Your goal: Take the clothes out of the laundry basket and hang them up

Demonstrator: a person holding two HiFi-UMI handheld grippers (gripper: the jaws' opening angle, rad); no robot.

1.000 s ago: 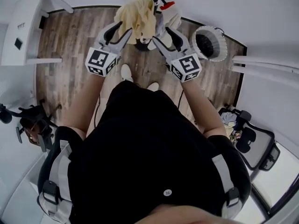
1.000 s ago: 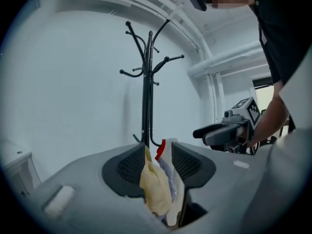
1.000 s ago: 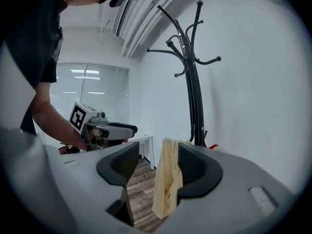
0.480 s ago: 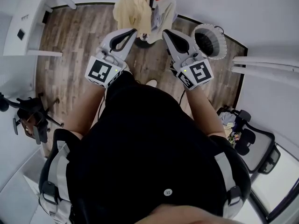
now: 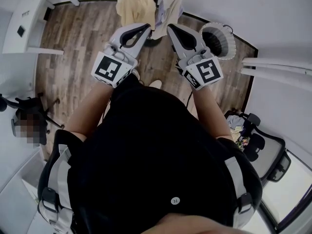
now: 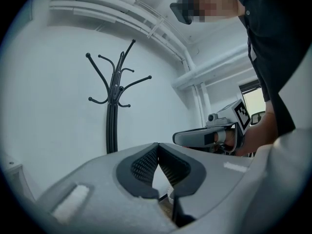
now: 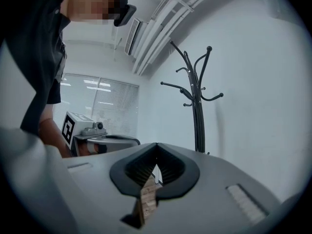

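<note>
White laundry basket (image 5: 229,33) shows only dark inside.

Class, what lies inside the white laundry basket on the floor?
The laundry basket shows only a dark interior, with nothing seen lying in it. Its own wall covers part of the bottom, so a small item there cannot be ruled out.

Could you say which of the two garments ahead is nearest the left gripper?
The cream-yellow garment, beside the left gripper; the white garment is nearer the right gripper.
</note>
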